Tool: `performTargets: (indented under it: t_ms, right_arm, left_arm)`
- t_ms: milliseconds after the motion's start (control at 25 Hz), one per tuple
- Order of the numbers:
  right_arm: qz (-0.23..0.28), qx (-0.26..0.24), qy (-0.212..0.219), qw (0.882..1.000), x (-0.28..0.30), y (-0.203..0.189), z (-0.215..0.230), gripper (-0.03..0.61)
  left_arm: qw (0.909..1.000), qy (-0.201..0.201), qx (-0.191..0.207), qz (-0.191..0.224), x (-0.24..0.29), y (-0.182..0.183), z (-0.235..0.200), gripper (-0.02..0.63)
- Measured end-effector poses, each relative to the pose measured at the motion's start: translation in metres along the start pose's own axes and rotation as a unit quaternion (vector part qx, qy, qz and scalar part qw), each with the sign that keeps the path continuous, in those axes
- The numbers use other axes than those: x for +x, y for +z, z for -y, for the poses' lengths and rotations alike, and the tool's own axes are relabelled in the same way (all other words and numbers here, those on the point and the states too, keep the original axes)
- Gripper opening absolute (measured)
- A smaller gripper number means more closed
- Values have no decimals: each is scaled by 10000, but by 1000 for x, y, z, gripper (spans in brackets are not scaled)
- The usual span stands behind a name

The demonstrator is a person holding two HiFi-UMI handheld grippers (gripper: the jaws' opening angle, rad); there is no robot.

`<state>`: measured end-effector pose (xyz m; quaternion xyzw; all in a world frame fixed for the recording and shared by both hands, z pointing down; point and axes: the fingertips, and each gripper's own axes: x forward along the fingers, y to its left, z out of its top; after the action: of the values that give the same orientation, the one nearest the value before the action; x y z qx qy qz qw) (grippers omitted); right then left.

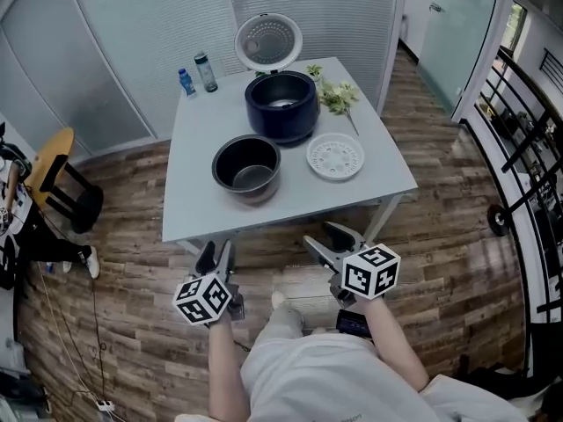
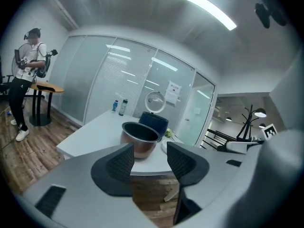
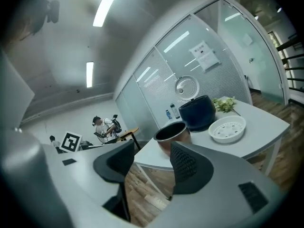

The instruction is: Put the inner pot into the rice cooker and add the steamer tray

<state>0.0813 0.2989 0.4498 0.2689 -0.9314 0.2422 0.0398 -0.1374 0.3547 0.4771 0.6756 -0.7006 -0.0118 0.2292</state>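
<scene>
Dark inner pot (image 1: 247,167) stands ahead on table (image 1: 195,139), nearer left gripper (image 1: 216,255). Both it and right gripper (image 1: 332,239) gape wide, empty

No writing can be read. A paper notice (image 2: 174,90) on the glass wall (image 2: 118,75) carries print too small to make out, as do the labels on two bottles (image 1: 206,71). The cubes (image 1: 370,271) on the left gripper (image 1: 216,251) and right gripper (image 1: 325,237) show only black-and-white square patterns.

navy rice cooker (image 1: 281,105), white steamer tray (image 1: 335,157), grey table (image 1: 202,200).
</scene>
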Motion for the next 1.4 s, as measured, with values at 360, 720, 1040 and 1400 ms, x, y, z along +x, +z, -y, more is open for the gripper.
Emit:
performTargets:
  t_ms: [360, 720, 1040, 1400]
  right_arm:
    - [-172, -146, -163, 9996, 48, 13, 43, 244]
    - [-643, 16, -319, 9974, 131, 26, 115, 244]
    - [-892, 281, -259, 9953, 209, 42, 153, 244]
    - [-1147, 479, -162, 9921, 272, 39, 166, 244]
  left_arm:
    - [9990, 420, -140, -86, 49, 1, -33, 222]
    - [9972, 573, -410, -263, 139, 17, -76, 222]
    - [9946, 612, -728, -408, 206, 36, -111, 222]
    - [9931, 591, -837, -569, 247, 41, -140, 222]
